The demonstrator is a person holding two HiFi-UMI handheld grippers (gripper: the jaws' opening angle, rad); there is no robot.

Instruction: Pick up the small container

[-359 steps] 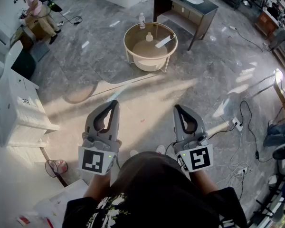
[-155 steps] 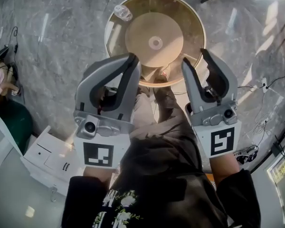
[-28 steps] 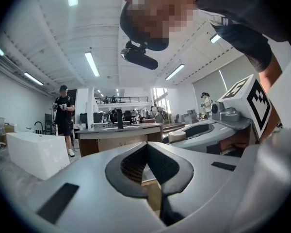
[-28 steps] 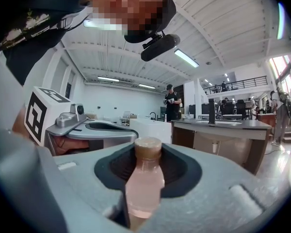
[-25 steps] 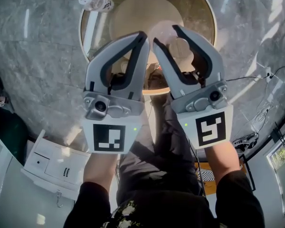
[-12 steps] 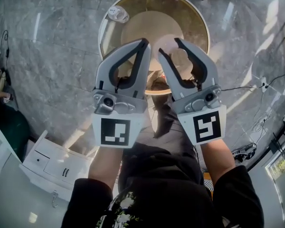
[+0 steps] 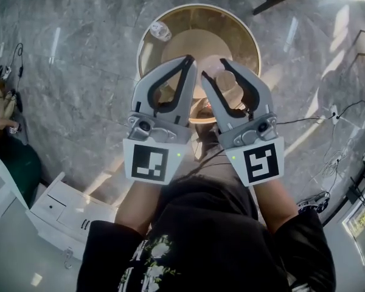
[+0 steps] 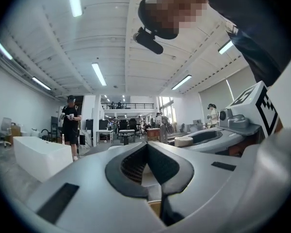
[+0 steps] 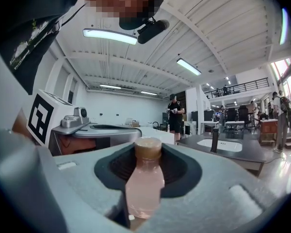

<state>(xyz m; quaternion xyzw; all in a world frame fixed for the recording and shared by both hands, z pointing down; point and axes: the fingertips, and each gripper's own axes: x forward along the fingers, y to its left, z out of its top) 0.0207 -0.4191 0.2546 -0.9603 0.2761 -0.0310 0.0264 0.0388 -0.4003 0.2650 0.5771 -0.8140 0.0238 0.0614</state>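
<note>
Your right gripper (image 7: 212, 67) has its jaws closed on the container (image 9: 144, 186). It is small and pink with a brown cap (image 9: 148, 147). It stands upright between the jaws, which press on its sides. From above you can see it inside the jaws, held over the near edge of the round desk (image 7: 170, 18).

Your left gripper (image 8: 146, 148) has its jaws shut tight together, with nothing between them. It hangs just beside the right gripper. The tips of the two grippers are near each other but do not touch. Both grippers point away from you, toward the far edge of the desk.

At the far left edge of the desk is a clear bottle (image 7: 160, 31). The desk stands on a grey stone floor (image 7: 79, 72). A white cabinet (image 7: 55, 202) stands on the floor to your left, well apart from the desk.
</note>
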